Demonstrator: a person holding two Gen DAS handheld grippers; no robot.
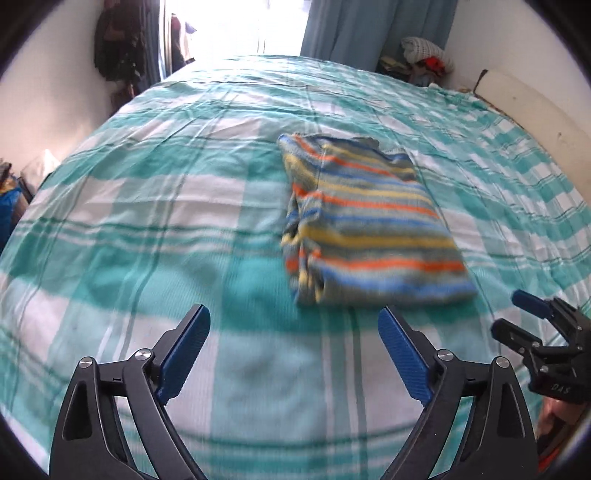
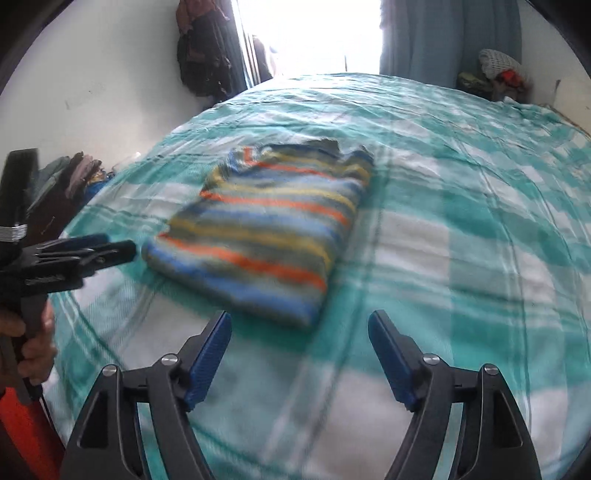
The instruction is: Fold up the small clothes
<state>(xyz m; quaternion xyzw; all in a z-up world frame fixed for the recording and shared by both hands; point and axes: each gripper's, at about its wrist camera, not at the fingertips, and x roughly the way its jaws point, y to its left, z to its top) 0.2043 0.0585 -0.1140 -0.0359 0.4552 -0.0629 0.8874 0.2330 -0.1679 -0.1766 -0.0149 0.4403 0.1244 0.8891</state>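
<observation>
On the bed [image 1: 147, 221], a folded shirt [image 1: 365, 221] is lying; near it, left tongs [image 1: 295, 328] and right tongs [image 2: 299, 332] are hovering wide open, empty.

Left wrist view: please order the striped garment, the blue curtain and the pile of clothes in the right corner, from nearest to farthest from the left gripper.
From the left gripper, jaws open and empty:
1. Striped garment, folded on the checked bedsheet, just ahead and slightly right.
2. Pile of clothes, at the bed's far right corner.
3. Blue curtain, by the bright window behind the bed, about as far as the pile; too close to call.
</observation>
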